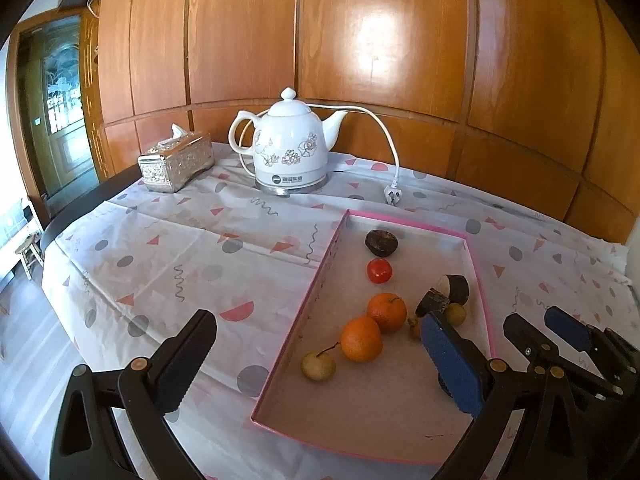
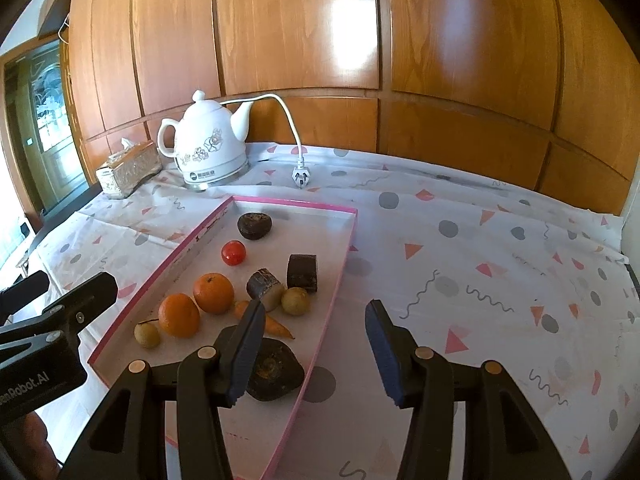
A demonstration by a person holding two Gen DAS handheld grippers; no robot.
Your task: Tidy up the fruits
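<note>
carrot (image 2: 276,326): upper end behind right tongs' finger | dark lump (image 2: 274,372): left part hidden likewise

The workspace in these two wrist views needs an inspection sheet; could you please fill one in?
Surface: table under a patterned tablecloth, creased.
Job's things: pink-rimmed tray holding two oranges, a red tomato, two small yellowish fruits, a small carrot, two cut dark-skinned pieces and two dark lumps.
Clutter: white floral kettle and tissue box at the back, outside the tray.
Grippers: left gripper open, empty, above the tray's left rim; right gripper open, empty, above the tray's right rim.
Cables: kettle cord unplugged, plug lying on the cloth.
Surroundings: wood-panelled wall; door at left.
</note>
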